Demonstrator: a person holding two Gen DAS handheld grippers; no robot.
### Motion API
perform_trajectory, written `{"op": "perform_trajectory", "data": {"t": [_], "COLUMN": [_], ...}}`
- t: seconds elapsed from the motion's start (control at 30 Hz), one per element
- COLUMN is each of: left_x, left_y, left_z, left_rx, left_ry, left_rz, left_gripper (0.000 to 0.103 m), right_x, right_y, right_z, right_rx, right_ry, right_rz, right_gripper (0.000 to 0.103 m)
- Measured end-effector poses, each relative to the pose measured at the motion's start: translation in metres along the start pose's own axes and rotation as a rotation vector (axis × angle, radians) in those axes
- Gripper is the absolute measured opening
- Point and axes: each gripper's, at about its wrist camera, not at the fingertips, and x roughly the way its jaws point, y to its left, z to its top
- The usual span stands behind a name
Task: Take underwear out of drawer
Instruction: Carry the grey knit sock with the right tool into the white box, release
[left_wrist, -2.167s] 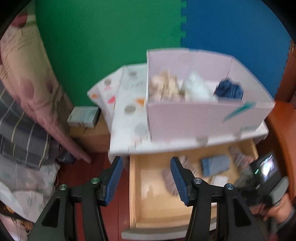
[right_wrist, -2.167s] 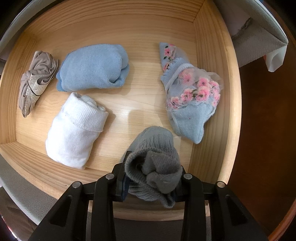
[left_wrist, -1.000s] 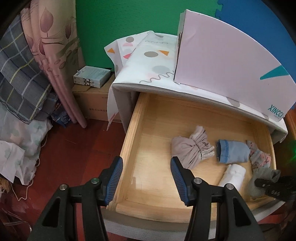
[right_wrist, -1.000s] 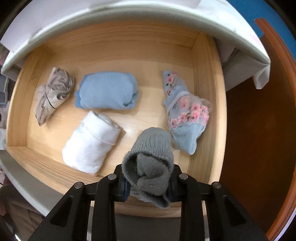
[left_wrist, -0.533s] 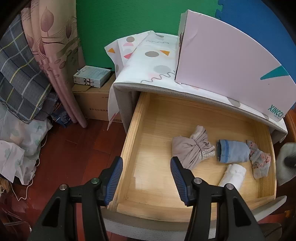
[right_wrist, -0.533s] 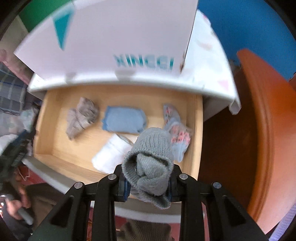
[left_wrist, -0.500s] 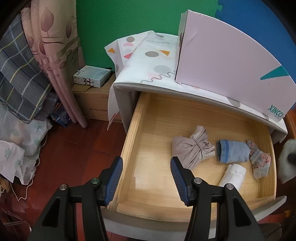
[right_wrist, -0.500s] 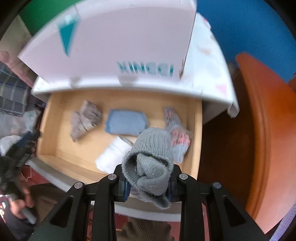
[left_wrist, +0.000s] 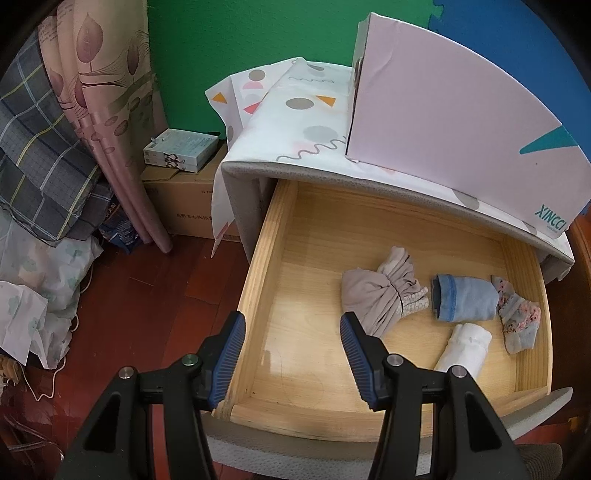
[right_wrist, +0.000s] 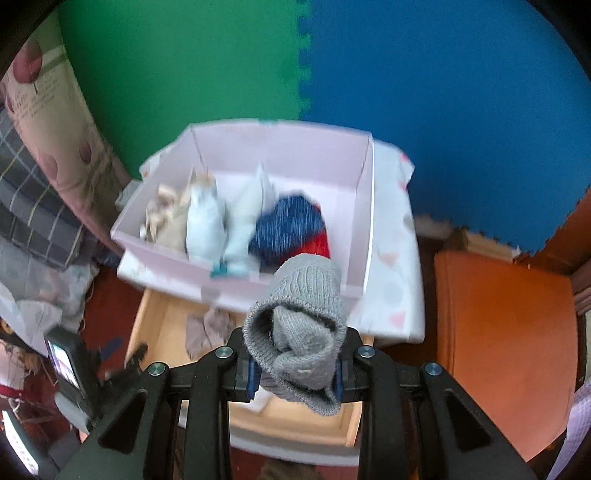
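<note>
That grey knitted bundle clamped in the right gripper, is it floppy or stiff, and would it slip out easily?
Probably soft: the grey knitted bundle bulges around the right gripper, whose jaws are shut on it. Its loose end droops below them, so likely floppy and light. The ribbed knit looks grippy, so slipping seems unlikely.

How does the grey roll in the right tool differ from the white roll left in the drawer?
The grey knit roll is clamped in the shut right tool, up over the pink box; the white roll lies loose on the drawer floor. Grey is ribbed with a folded-over cuff; white looks smoother. Both are compact rolled bundles.
</note>
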Motion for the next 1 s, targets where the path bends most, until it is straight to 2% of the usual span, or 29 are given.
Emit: {"op": "perform_trajectory", "data": {"t": [0.13, 0.27, 0.6, 0.8, 1.0], "left_x": [0.0, -0.002, -0.002, -0.002, -0.001], "left_y": [0.0, 0.001, -0.002, -0.003, -0.002], "left_z": [0.0, -0.001, 0.0, 0.0, 0.0], "left_rx": [0.001, -0.009, 0.0, -0.001, -0.005], "left_ry": [-0.002, -0.001, -0.005, -0.009, -0.004], "left_rz": [0.0, -0.011, -0.035, -0.042, -0.04], "left_gripper": [0.055, 0.055, 0.055, 0.055, 0.055], "right_x": [0.014, 0.042, 0.109, 0.121, 0.099], "right_y": [0.001, -0.005, -0.011, -0.013, -0.014], "right_z": [0.027, 0.044, 0.05, 0.049, 0.053], "right_rx": [-0.005, 0.012, 0.037, 0.046, 0.043], "right_ry": [-0.007, 0.033, 0.145, 0.149, 0.103], "right_rz": [-0.054, -0.104, -0.147, -0.151, -0.144], "right_gripper": [0.026, 0.026, 0.028, 0.035, 0.046]}}
